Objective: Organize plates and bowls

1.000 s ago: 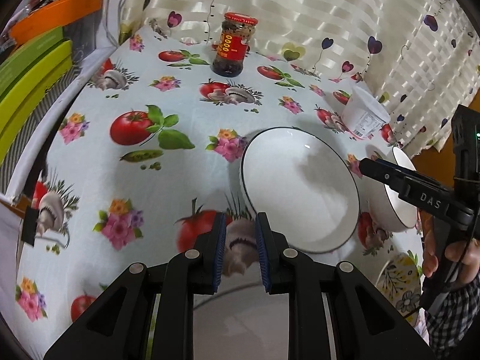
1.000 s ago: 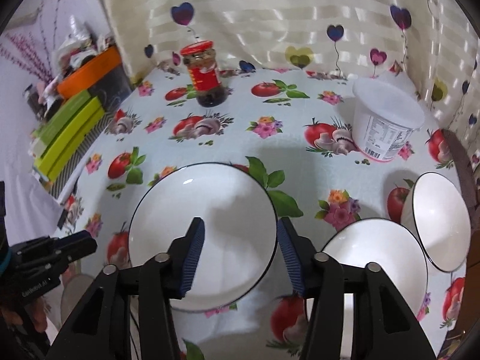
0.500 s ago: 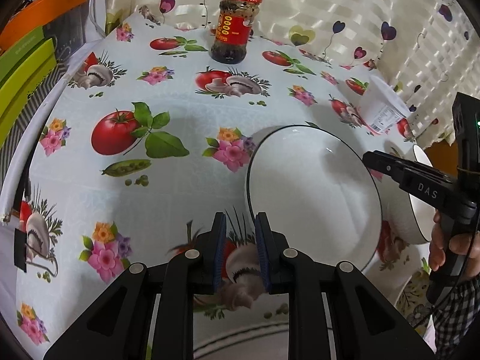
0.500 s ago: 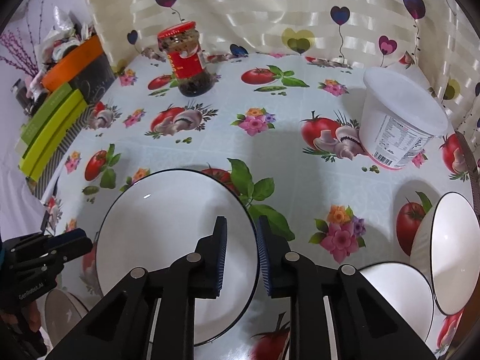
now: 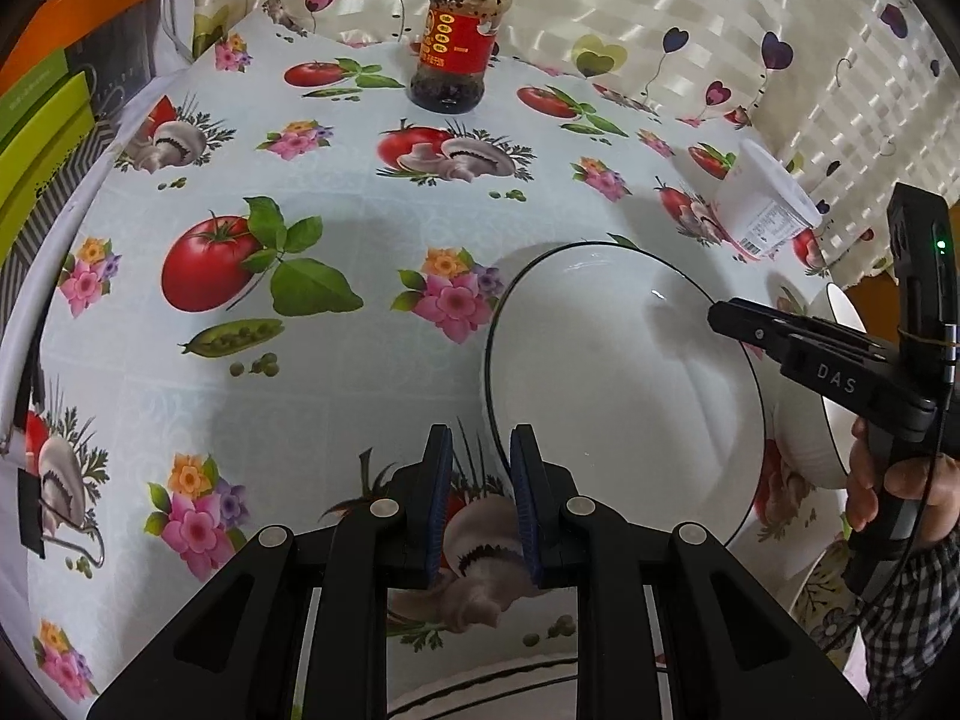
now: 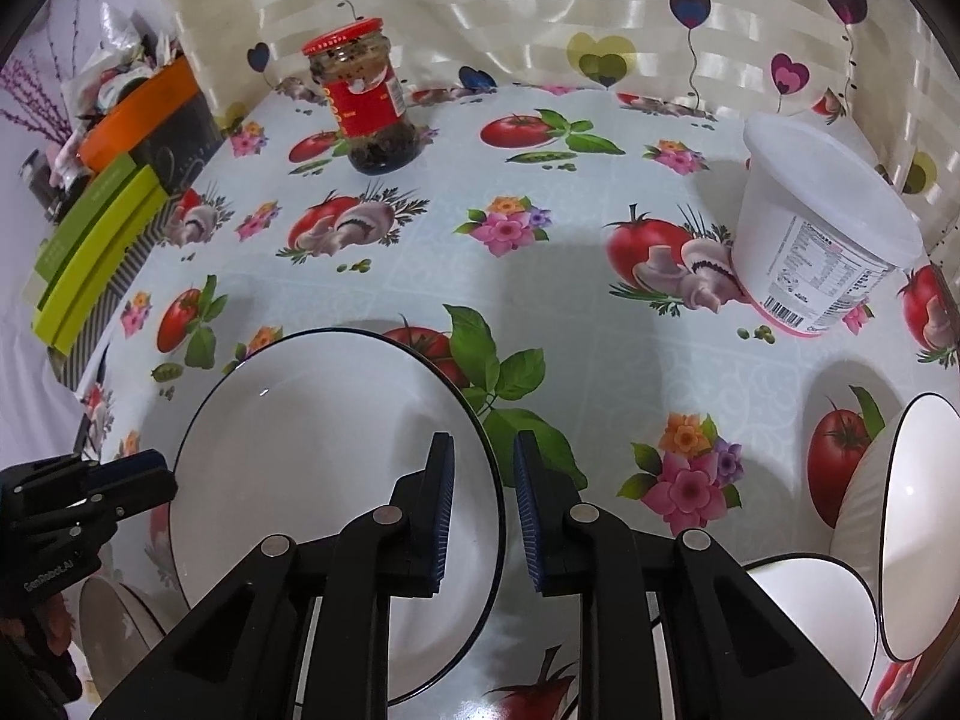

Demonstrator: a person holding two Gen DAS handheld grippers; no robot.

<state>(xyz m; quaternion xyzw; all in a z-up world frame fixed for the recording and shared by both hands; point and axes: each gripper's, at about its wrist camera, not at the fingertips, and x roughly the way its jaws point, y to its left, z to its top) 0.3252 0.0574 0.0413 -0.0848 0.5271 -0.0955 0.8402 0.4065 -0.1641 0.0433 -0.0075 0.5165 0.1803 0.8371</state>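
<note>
We hold the right gripper (image 6: 483,501), jaws just narrowed astride the empty plate (image 6: 312,462) rim, left gripper (image 5: 480,498) nearly closed, empty, worktop (image 5: 336,372) centre bare, jar (image 5: 459,39) by its far edge.

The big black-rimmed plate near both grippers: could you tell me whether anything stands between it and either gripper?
Nothing visible does. The plate lies bare on the tablecloth; the right gripper straddles its right rim and the left gripper its left rim. The jar and tub stand well behind.
</note>
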